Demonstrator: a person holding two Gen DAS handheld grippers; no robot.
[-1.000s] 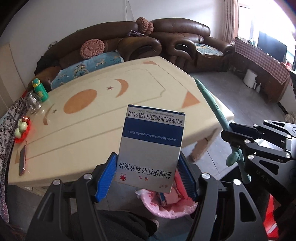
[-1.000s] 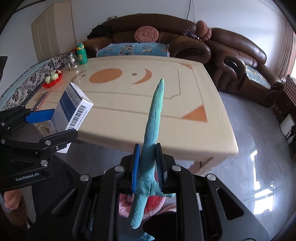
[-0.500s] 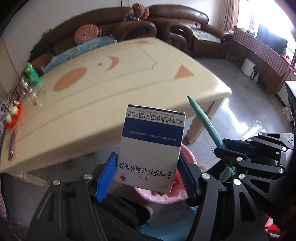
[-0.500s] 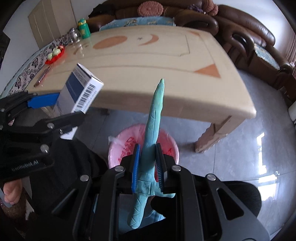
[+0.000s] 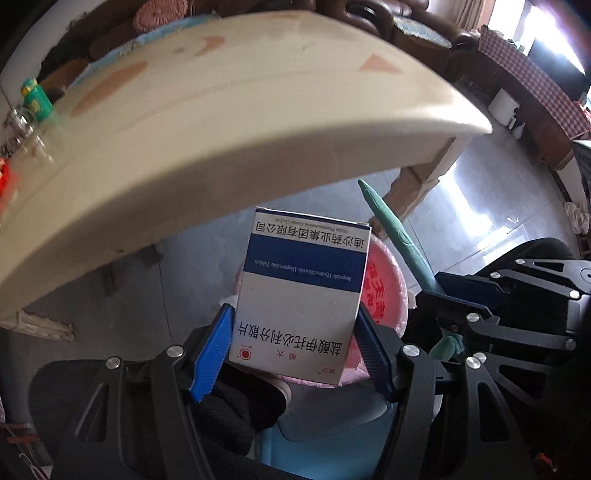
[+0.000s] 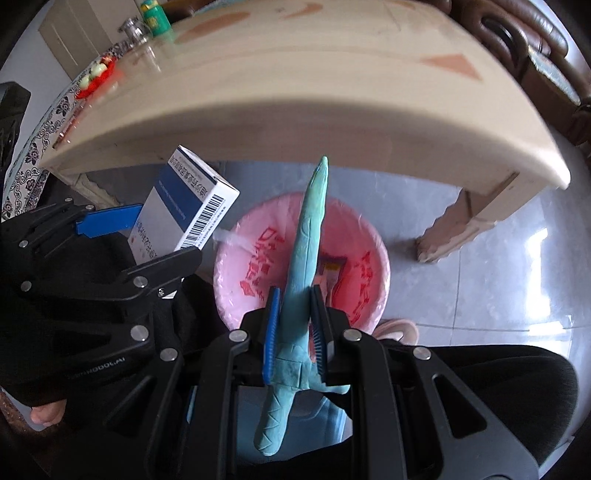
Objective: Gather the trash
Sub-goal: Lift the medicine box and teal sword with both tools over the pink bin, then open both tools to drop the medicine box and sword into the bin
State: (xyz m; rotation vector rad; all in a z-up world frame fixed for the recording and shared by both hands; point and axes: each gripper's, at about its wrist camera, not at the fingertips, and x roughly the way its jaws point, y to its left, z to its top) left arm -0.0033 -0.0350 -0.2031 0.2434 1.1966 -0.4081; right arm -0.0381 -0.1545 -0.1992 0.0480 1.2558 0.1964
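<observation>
My left gripper [image 5: 295,338] is shut on a white and blue medicine box [image 5: 301,291] and holds it above the near left rim of a pink-lined trash bin [image 5: 384,291]. The box also shows in the right wrist view [image 6: 184,214]. My right gripper [image 6: 295,321] is shut on a long green wrapper [image 6: 308,236], which points up over the bin [image 6: 258,266]. The wrapper shows at the right of the left wrist view [image 5: 395,236]. A small packet [image 6: 332,273] lies inside the bin.
The beige table [image 6: 314,110] hangs over the far side of the bin, its leg [image 6: 461,218] to the right. A green bottle [image 6: 155,14], a glass and a red fruit tray [image 6: 96,74] stand on its far left. Grey floor tiles [image 6: 498,277] lie right of the bin.
Both grippers have dropped from table height to below the table edge and now hang over the pink bin. Each keeps its hold on its item.
</observation>
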